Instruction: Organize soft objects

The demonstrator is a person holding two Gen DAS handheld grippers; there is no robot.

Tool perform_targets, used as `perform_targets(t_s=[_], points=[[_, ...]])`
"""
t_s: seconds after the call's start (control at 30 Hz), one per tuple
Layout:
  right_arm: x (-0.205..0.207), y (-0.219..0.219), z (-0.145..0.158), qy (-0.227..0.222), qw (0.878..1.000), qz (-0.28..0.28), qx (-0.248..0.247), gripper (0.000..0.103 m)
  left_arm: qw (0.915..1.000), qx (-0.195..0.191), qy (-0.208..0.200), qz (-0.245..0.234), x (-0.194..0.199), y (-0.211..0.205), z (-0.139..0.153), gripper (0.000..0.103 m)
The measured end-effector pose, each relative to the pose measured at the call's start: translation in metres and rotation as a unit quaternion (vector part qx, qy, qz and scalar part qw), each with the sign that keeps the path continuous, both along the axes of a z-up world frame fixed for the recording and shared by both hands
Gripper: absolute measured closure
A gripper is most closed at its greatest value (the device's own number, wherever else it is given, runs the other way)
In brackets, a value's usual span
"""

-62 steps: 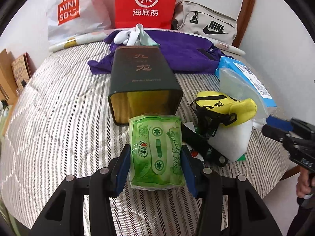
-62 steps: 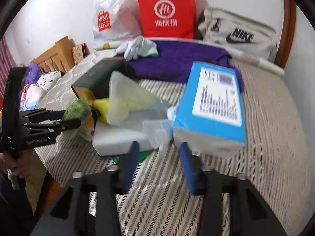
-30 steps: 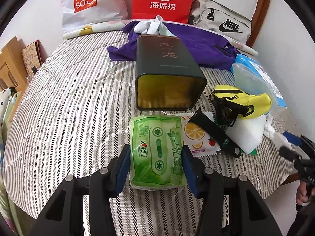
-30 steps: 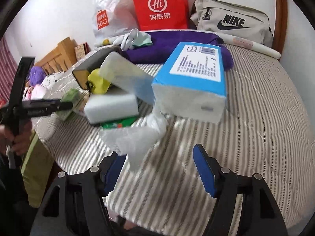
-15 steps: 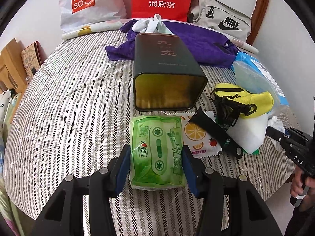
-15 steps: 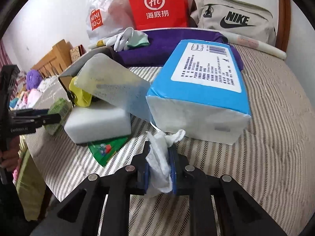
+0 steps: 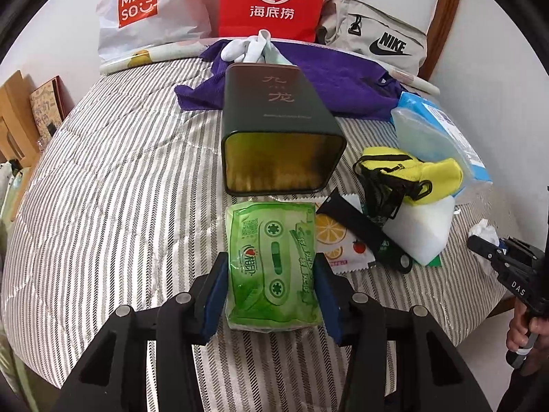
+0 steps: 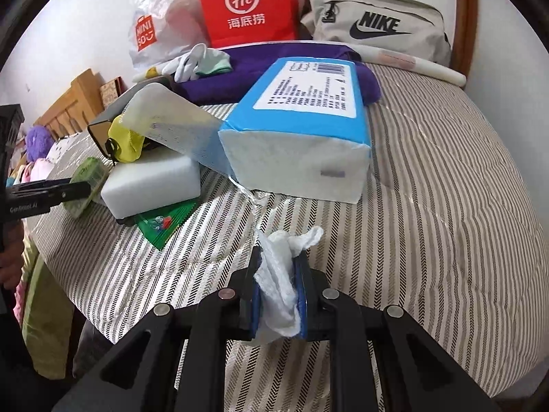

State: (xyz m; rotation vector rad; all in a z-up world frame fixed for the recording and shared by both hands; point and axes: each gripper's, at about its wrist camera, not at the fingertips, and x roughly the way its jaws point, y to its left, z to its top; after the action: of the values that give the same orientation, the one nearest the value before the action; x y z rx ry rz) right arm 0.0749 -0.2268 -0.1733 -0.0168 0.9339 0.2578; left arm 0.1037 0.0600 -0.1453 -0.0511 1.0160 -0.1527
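Nearest in the left wrist view, the left hand-held gripper is clamped on one green tissue pack, its blue pads pressing both long sides. The pack's long axis runs straight away from the camera, its far end pointing at the open mouth of one dark tin box that lies on its side on the striped bed, mouth toward the camera. The pack's far end is just short of the tin's rim.

In the right wrist view, the right hand-held gripper has just closed on one crumpled white tissue, which is pinched between the pads, a twisted end sticking up and to the right. It is held over the bed's near part, in front of one blue tissue pack lying flat with its white end toward the camera.

Right of the tin lie one fruit-printed sachet, one black strap, one white foam block and one yellow pouch resting on the block. A flat green packet pokes from under the block.

Farther back are one purple cloth with white gloves on it, then one white shopping bag, one red paper bag and one grey bag against the wall.
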Motion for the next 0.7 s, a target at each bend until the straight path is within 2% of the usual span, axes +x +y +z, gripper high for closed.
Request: perform_targets(t_s=[0.2,0.47,0.57,0.7], points=[[0.003,0.011,-0.002,-0.001,0.999,0.008,-0.039,0.085,0.9999,-0.011,-0.006,-0.003,-0.008,0.004,0.012,0.058],[0.011,0.006,0.005,0.032,0.999,0.008,-0.006,0.085,0.9996,-0.019,-0.023,0.002,-0.009,0.011,0.038,0.058],[0.008,0.011,0.019,0.018,0.999,0.022,-0.014,0.085,0.9990,-0.030,-0.031,0.005,-0.005,0.014,0.049,0.058],[0.008,0.016,0.038,0.011,0.999,0.044,-0.002,0.085,0.9988,-0.032,-0.038,-0.002,0.005,0.009,0.060,0.058]])
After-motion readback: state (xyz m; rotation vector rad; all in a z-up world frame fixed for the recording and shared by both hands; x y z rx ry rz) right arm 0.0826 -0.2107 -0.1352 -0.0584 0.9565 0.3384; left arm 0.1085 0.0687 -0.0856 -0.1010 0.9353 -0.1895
